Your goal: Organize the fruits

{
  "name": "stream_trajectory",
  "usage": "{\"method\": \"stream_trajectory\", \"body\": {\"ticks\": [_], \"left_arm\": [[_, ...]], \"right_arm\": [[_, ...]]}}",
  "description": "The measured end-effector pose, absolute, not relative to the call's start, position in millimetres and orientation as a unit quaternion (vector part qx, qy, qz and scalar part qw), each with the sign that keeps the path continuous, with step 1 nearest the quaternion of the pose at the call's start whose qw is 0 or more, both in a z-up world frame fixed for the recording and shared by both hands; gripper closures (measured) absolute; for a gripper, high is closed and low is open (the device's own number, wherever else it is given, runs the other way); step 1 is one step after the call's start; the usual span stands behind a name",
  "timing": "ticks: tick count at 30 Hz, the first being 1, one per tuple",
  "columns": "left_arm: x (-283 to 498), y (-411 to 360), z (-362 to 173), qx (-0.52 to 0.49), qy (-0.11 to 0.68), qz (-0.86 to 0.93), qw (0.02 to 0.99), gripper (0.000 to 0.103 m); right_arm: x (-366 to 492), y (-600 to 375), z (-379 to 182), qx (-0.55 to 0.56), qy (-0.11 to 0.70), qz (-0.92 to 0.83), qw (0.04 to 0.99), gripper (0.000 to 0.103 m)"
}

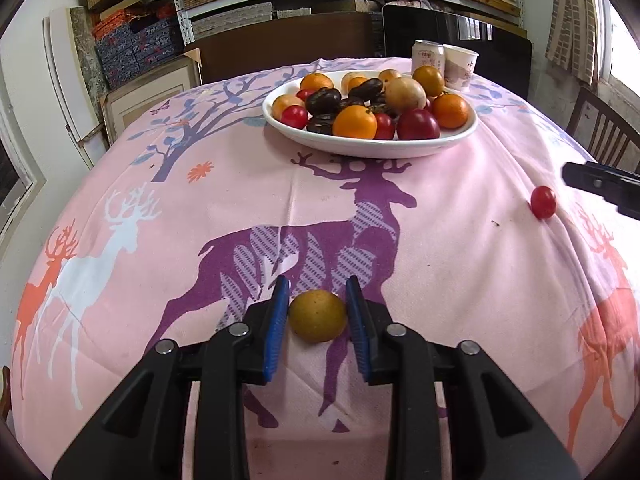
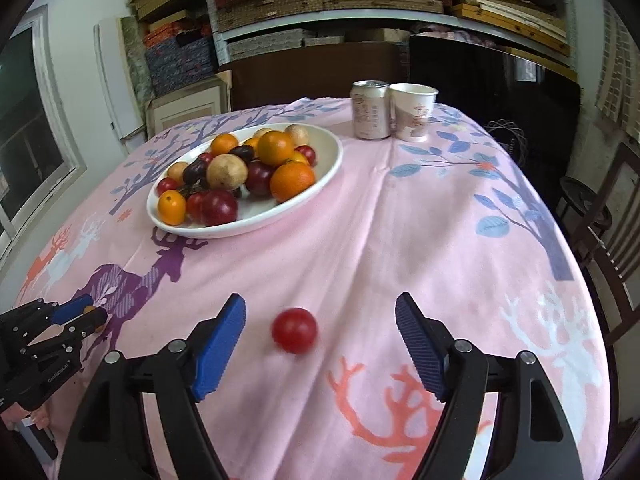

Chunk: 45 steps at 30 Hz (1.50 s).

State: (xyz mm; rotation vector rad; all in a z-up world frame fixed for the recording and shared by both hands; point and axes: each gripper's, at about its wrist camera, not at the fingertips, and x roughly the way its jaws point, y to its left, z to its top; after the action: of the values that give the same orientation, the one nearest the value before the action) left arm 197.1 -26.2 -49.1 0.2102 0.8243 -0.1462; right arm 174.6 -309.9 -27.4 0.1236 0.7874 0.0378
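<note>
On pink deer-print tablecloth (image 1: 460, 240), left gripper (image 1: 318, 312) clamps a round yellow-brown fruit (image 1: 318, 316); right gripper (image 2: 320, 332) gapes around a small red fruit (image 2: 295, 330). Next, probably: lift to white oval plate (image 1: 372, 148).

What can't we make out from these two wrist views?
- Left claw contact on the yellow-brown fruit: its underside and far side face away, left wrist view.
- Red fruit: motion-blurred, right wrist view.
- Right claw: cut off by the frame edge, left wrist view.
- Can and cup print: too small.
- Plate bottom: covered by fruit.
</note>
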Motion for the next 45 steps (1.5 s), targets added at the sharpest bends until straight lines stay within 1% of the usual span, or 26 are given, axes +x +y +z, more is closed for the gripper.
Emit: {"method": "stream_trajectory", "body": {"ticks": [1,2,3,4,11,17,18,19,20,21,22,23,24,28,34,38,41,43,45], "left_arm": [[198.1,-26.8,-50.2,0.104,0.403,-0.067,0.907,0.074],[200.2,-27.3,-52.3,0.105,0.409,-0.065,0.904,0.072],[202.7,-27.2,-54.7,0.105,0.417,-0.065,0.901,0.066],[204.2,-25.9,-56.3,0.103,0.421,-0.063,0.899,0.065],[204.3,-24.0,-56.5,0.095,0.421,-0.079,0.898,0.074],[207.5,-20.2,-56.9,0.079,0.427,-0.088,0.897,0.074],[207.2,-20.3,-56.8,0.076,0.427,-0.089,0.896,0.074],[206.8,-20.3,-57.1,0.077,0.427,-0.089,0.897,0.074],[206.7,-20.8,-57.1,0.080,0.426,-0.087,0.897,0.074],[206.5,-20.9,-57.1,0.084,0.425,-0.085,0.897,0.074],[206.6,-21.4,-57.1,0.088,0.424,-0.083,0.897,0.074],[206.8,-21.9,-57.1,0.090,0.424,-0.082,0.898,0.074],[206.7,-21.7,-57.2,0.090,0.424,-0.082,0.898,0.074],[204.0,-22.9,-55.5,0.095,0.418,-0.075,0.900,0.074],[192.6,-19.5,-41.7,0.098,0.382,-0.030,0.918,0.074],[182.0,-17.4,-29.8,0.096,0.354,-0.015,0.930,0.074],[174.2,-19.7,-27.4,0.095,0.358,-0.032,0.928,0.074],[170.8,-22.4,-27.6,0.090,0.368,-0.046,0.924,0.074],[166.4,-28.0,-23.3,0.094,0.362,-0.052,0.926,0.074]], "right_arm": [[167.5,-315.8,-27.2,0.065,0.377,0.010,0.924,0.025],[163.9,-318.6,-27.8,0.067,0.372,0.006,0.926,0.025],[161.4,-319.1,-28.1,0.065,0.370,0.005,0.927,0.025],[162.1,-317.5,-29.1,0.063,0.371,0.005,0.926,0.024],[188.5,-274.4,-46.9,0.013,0.423,0.038,0.905,0.024],[196.7,-271.2,-47.2,0.018,0.426,0.037,0.904,0.025],[198.2,-270.1,-49.3,0.016,0.430,0.037,0.902,0.028],[199.4,-268.5,-51.5,0.018,0.435,0.042,0.899,0.036],[200.1,-267.4,-53.0,0.021,0.437,0.046,0.898,0.041],[200.7,-266.7,-54.1,0.023,0.438,0.044,0.898,0.057],[202.2,-265.2,-56.7,0.018,0.443,0.037,0.895,0.069],[202.9,-264.7,-59.6,0.014,0.447,0.029,0.894,0.069],[203.3,-264.5,-62.9,0.015,0.451,0.026,0.892,0.073],[191.3,-263.1,-51.3,0.023,0.425,0.033,0.905,0.075],[175.4,-255.9,-28.4,0.012,0.371,0.035,0.928,0.075],[171.3,-253.2,-27.0,0.025,0.376,0.047,0.925,0.075],[162.0,-255.7,-18.1,0.043,0.367,0.048,0.928,0.075],[153.7,-257.5,-6.5,0.041,0.350,0.042,0.935,0.075],[148.7,-260.2,6.2,0.036,0.334,0.039,0.941,0.075]]}}
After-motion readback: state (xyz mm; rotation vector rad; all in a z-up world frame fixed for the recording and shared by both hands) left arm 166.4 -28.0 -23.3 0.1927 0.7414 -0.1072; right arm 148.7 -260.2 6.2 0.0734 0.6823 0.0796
